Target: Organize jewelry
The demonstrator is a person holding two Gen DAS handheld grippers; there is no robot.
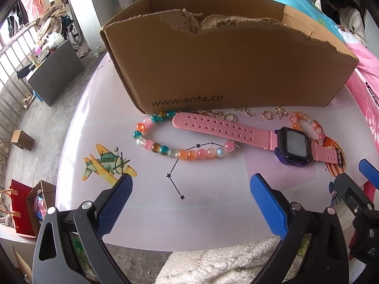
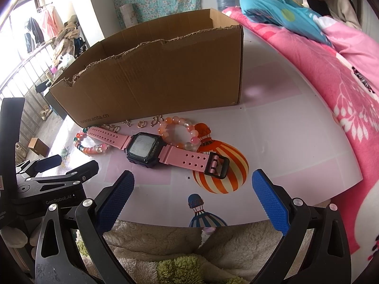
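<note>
A pink watch [image 1: 236,132] with a dark square face lies on the white table [image 1: 208,196] before a torn cardboard box [image 1: 213,71]. A multicoloured bead bracelet [image 1: 180,151] lies left of it, partly under the strap. An orange-pink bead bracelet [image 1: 308,125] lies to the right. Small gold pieces [image 1: 246,113] sit by the box. My left gripper [image 1: 189,187] is open and empty, near the front edge. In the right wrist view the watch [image 2: 165,152], orange bracelet [image 2: 180,130] and box [image 2: 154,82] show; my right gripper [image 2: 193,184] is open and empty.
A pink blanket [image 2: 331,71] covers the bed to the right of the table. A fluffy cream rug [image 2: 177,248] lies below the table's front edge. A dark cabinet [image 1: 54,73] and bags [image 1: 23,208] stand on the floor to the left. A person [image 1: 341,11] sits far right.
</note>
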